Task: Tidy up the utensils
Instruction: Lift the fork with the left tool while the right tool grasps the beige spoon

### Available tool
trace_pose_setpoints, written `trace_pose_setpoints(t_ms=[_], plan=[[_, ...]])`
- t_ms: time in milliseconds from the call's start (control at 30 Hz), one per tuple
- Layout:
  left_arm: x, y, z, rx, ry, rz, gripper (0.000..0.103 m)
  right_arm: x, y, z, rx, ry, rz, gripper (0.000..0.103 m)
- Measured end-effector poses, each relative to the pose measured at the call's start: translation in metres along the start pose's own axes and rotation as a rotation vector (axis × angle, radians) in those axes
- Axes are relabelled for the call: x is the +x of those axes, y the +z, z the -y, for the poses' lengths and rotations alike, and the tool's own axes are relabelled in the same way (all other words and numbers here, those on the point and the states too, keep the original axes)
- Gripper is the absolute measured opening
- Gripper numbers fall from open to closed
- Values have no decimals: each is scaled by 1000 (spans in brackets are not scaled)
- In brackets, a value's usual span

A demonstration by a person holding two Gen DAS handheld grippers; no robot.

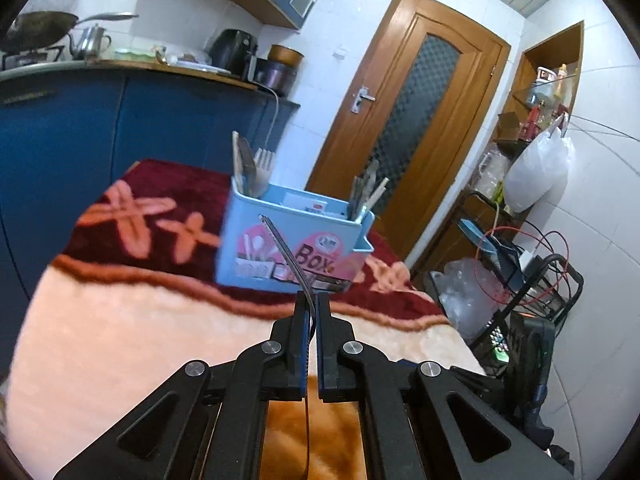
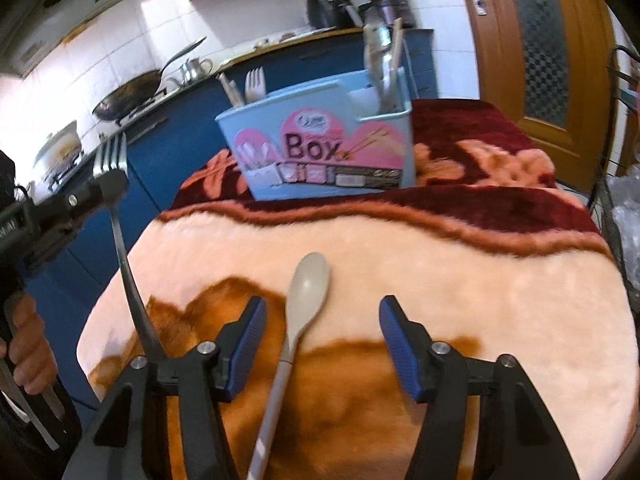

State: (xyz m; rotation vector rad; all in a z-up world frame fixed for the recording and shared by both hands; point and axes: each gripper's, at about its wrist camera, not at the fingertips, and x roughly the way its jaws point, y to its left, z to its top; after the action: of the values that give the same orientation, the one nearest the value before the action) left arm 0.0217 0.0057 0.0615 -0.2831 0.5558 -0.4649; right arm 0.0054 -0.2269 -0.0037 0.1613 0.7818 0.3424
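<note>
Worktop (image 2: 400, 264) under a plush cream-and-maroon blanket; everything is placed relative to the blue utensil box (image 2: 320, 140).

Utensil box: upright on the maroon band at the far side of the worktop, printed front facing the cameras. Forks and flatware already stand in its left end, chopsticks and other long pieces in the small compartment at its right end. Judged: this is the sorting target, so each loose piece should go into the end holding its like.

Beige spoon (image 2: 308, 284): flat on the cream area, well in front of the box, bowl toward the box, handle running back toward the camera. Lies loose, not yet sorted.

Metal fork (image 2: 116, 200): off the blanket, in the air to the front-left of the box, tines up, handle hanging down. Held near its neck, likely so the tines clear the box rim on the way in.

Left tongs (image 1: 310, 308): pressed together on the fork, seen edge-on as a thin strip between the pads; pointed toward the box front, tilted somewhat downward. The person's hand (image 2: 28, 352) grips the handle low at left.

Right tongs (image 2: 322, 312): spread, pads apart on either side of the spoon's neck, not touching it; angled down at the blanket, short of the box. Judged: lining up to pinch the spoon.
</note>
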Motion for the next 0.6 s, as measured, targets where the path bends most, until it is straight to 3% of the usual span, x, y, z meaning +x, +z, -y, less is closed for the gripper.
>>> trace_pose_setpoints(t_ms=[300, 400, 500, 533, 600], plan=[[-11, 4, -16, 17, 52, 51, 2, 30, 8, -5, 5, -28, -85, 42], [-12, 8, -17, 19, 49, 59, 2, 33, 13, 0, 37, 20, -99, 38], [-12, 13, -14, 41, 68, 82, 2, 37, 18, 7, 75, 74, -113, 23], [-12, 16, -14, 46, 71, 86, 2, 38, 19, 9, 82, 82, -116, 12], [-10, 20, -12, 55, 72, 91, 2, 40, 18, 10, 90, 89, -119, 7]])
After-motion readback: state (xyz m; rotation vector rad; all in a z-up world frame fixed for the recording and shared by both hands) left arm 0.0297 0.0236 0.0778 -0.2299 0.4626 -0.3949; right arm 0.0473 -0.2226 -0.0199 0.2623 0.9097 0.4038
